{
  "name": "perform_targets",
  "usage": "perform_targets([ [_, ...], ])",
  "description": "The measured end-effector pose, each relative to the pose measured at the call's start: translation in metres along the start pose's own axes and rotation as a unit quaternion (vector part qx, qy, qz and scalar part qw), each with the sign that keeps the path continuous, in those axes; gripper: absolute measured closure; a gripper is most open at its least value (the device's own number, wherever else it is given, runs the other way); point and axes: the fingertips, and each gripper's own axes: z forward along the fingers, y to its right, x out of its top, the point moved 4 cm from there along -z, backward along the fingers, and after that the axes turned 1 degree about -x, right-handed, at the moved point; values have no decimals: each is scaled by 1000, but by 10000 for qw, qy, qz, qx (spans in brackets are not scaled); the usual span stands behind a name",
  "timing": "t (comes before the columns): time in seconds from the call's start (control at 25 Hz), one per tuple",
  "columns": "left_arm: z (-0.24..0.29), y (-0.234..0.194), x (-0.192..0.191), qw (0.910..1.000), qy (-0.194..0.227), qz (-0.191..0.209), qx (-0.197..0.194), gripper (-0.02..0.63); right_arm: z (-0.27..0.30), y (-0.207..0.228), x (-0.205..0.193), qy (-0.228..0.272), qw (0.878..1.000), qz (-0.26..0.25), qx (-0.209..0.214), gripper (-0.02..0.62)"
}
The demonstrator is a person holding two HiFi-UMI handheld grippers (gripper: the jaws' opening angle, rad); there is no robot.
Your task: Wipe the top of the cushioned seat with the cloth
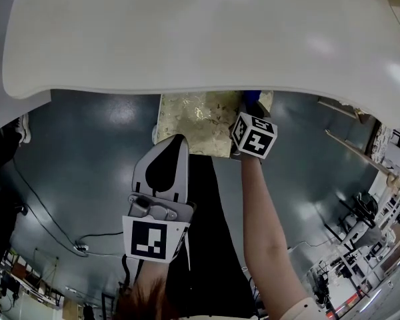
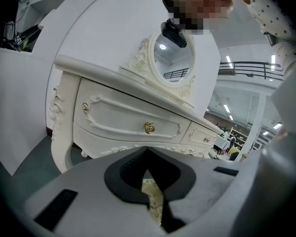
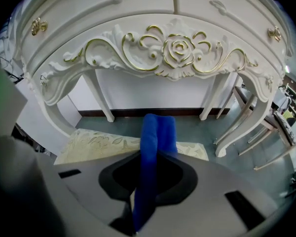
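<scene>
- Left gripper [image 1: 175, 144] hovers at the cushioned seat's [image 1: 193, 122] near edge, jaws together and empty.
- Right gripper [image 3: 150, 172] clamps the blue cloth [image 3: 158, 132] at the seat's right edge.
- Wiping looks barely under way; the next move calls for pressing the cloth flat and sweeping it across.

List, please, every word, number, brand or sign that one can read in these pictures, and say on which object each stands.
No readable text anywhere.
Left tool: its cube bears only a black-and-white square pattern, no letters.
Right tool: its cube bears the same kind of pattern, no letters.
Dressing table: gold ornament only, no writing.
Distant shelves: too small to read.
</scene>
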Motion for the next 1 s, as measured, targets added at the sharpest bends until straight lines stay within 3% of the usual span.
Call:
perform_targets([
  [1.0, -14, -23, 3, 9997, 142, -18, 172, 607, 3, -34, 2, 14, 10000, -28, 7, 534],
])
